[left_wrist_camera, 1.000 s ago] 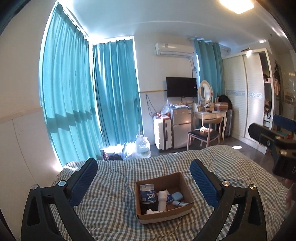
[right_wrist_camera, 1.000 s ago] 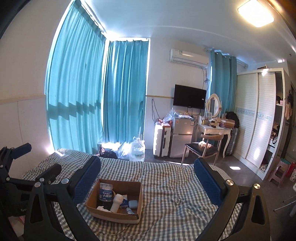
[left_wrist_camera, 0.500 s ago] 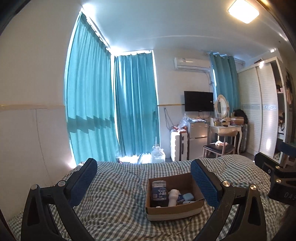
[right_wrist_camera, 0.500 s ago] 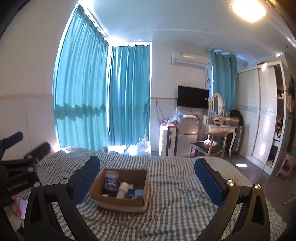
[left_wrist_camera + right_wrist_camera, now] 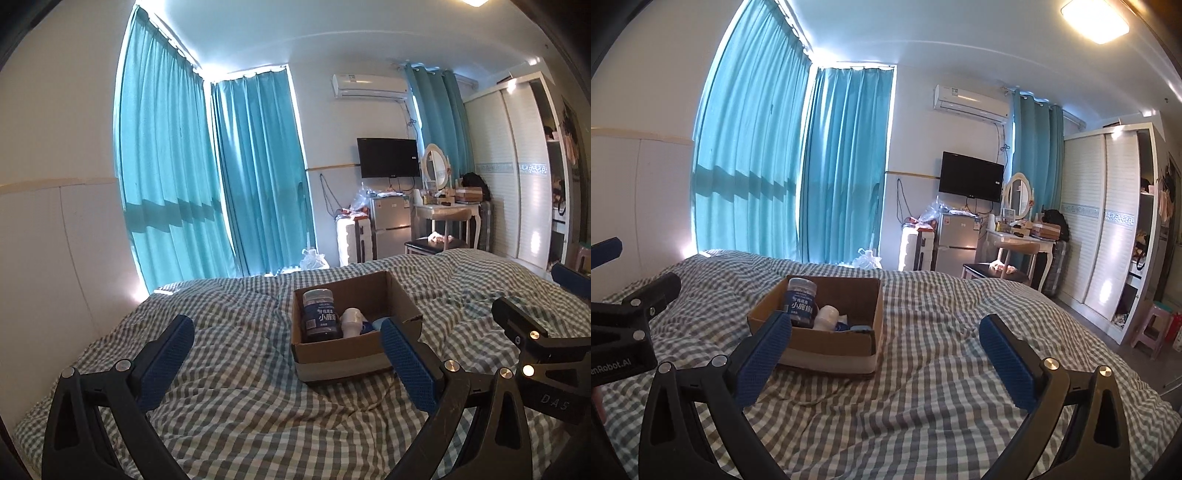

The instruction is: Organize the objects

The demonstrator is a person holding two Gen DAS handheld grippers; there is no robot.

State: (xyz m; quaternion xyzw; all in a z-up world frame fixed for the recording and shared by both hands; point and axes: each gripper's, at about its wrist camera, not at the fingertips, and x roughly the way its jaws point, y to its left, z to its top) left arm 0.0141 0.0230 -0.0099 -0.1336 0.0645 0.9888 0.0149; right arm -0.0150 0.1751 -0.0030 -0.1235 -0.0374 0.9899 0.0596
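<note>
Both claws have dropped low toward the bed [image 5: 240, 398]: left gripper [image 5: 286, 363] and right gripper [image 5: 886, 354] gape wide, empty. The cardboard box [image 5: 827, 345] sits mid-bed, jar [image 5: 320, 320] inside, nothing grabbed yet.

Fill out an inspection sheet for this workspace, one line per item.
Surface: checked bedspread, rumpled.
Job's things: open cardboard box on the bed holding a dark jar with a blue label, a white bottle and small blue items.
Clutter: nothing seen on the bed outside the box.
Grippers: left gripper open, empty; right gripper open, empty; both short of the box.
Cables: thin cord on the bedspread near the box.
Surroundings: teal curtains, wall TV, small fridge, wardrobe.
</note>
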